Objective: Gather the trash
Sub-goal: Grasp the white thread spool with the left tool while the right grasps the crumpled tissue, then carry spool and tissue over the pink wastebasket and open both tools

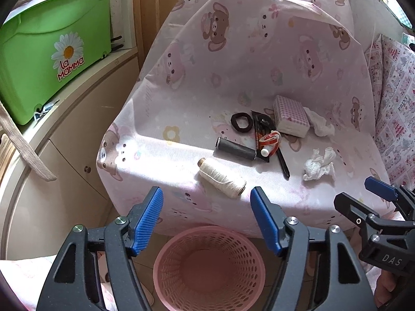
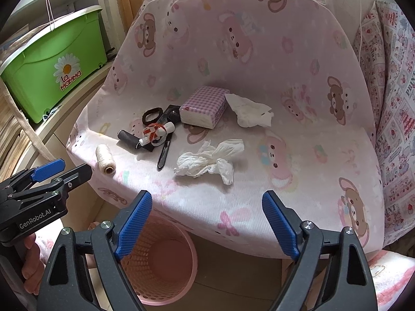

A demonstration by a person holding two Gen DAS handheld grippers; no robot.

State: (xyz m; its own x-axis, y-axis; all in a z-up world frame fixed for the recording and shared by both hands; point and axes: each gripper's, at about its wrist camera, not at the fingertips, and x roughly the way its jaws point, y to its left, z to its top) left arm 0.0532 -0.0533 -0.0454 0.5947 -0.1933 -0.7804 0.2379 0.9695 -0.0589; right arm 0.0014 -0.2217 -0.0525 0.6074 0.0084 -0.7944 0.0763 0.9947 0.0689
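Both your hand-held grippers, left point(image 1: 207, 220) and right point(image 2: 207, 223), hang apart and empty; pinch the crumpled tissue point(image 2: 207, 160) (light, soft, squashy) mid-bunch, above the basket point(image 2: 160, 259).

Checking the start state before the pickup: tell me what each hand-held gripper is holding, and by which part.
Nothing is held. The left hand-held gripper and the right hand-held gripper both stand open and empty above the pink basket.

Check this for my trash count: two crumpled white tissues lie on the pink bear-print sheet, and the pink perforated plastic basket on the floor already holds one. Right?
Not quite. The pink perforated plastic basket is empty, as the left wrist view shows down to its bottom. Both crumpled white tissues do lie on the pink bear-print sheet.
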